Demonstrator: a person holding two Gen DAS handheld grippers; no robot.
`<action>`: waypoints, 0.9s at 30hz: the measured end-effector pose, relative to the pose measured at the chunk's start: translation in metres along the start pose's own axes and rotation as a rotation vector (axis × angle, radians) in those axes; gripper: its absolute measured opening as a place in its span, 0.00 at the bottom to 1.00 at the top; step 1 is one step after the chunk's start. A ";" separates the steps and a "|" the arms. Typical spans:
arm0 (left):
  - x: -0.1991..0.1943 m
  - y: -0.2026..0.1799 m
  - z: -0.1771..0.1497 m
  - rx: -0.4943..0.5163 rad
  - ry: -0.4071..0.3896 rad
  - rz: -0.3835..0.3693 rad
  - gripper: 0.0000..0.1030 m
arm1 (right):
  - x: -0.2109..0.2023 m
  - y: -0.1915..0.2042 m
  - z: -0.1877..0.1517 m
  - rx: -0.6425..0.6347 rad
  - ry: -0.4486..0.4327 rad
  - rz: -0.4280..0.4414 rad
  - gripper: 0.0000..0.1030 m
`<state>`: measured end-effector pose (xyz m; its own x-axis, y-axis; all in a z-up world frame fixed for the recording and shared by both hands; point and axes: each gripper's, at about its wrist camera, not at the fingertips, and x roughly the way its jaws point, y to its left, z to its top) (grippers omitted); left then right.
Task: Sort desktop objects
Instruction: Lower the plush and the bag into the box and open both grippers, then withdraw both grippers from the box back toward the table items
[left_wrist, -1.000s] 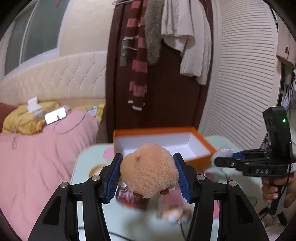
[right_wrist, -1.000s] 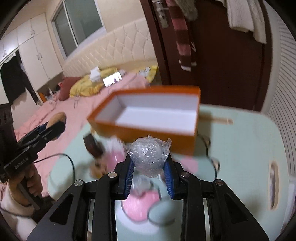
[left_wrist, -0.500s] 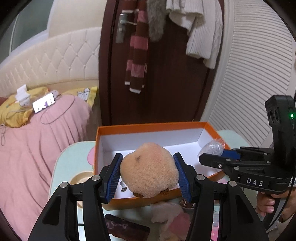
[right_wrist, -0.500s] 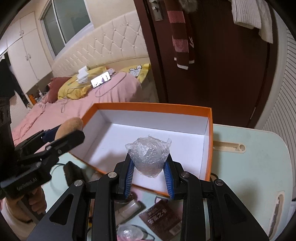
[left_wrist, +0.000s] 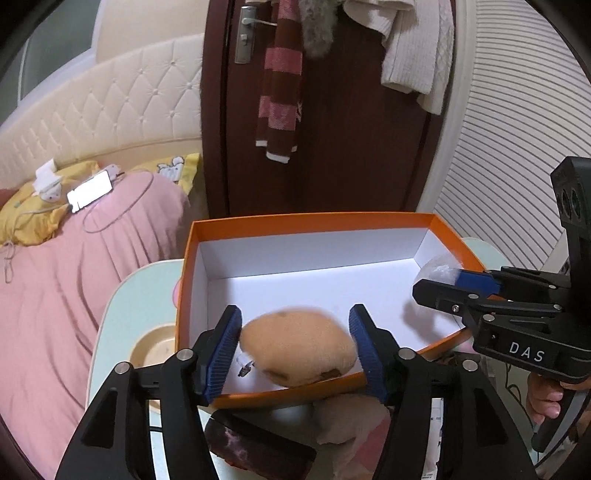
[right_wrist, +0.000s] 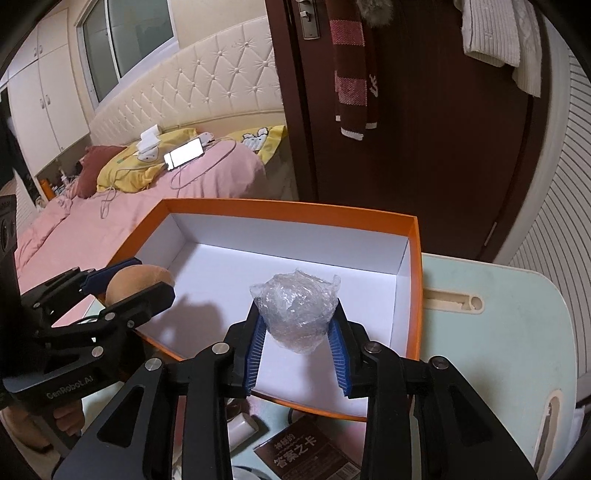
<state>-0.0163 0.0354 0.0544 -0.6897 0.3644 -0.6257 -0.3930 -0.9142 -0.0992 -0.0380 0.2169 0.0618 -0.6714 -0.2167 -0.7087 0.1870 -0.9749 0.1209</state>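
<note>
Two grippers hang over one orange box, and each has brought a thing to drop in. This looks like the dropping-in step of the sorting.

The left gripper is opening its jaws. The tan plush toy sits in the gap between the blue pads, blurry and with space on both sides, so it seems to be let go and falling into the near part of the box. The right gripper is opening its jaws too, but only a little. The clear plastic ball (it looks like crinkled wrap) is between its pads, and they seem to touch its lower sides, so I think it is not free yet. It hangs above the white floor of the box, more to the right side.

Next, I think the right jaws need to open wider so the ball drops. Then both grippers need to lift up out of the box without bumping its walls, and go for the things left on the pale green table.

Counting: one box, one plush toy, one plastic ball, one dark booklet on the table in front of the box, and one more dark flat thing beside a soft pink-and-cream thing that I cannot make out.
</note>
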 end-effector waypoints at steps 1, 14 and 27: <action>-0.001 -0.001 0.000 0.001 -0.005 -0.001 0.68 | 0.000 0.000 0.000 -0.004 -0.003 -0.001 0.35; -0.030 0.005 -0.002 -0.030 -0.098 -0.039 0.80 | 0.006 -0.008 0.009 -0.044 -0.036 -0.007 0.63; -0.099 0.039 -0.026 -0.080 -0.173 0.004 0.80 | -0.069 -0.009 -0.006 0.041 -0.167 0.135 0.63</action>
<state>0.0521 -0.0403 0.0924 -0.7883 0.3795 -0.4843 -0.3449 -0.9244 -0.1629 0.0103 0.2410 0.1054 -0.7524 -0.3473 -0.5597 0.2562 -0.9371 0.2370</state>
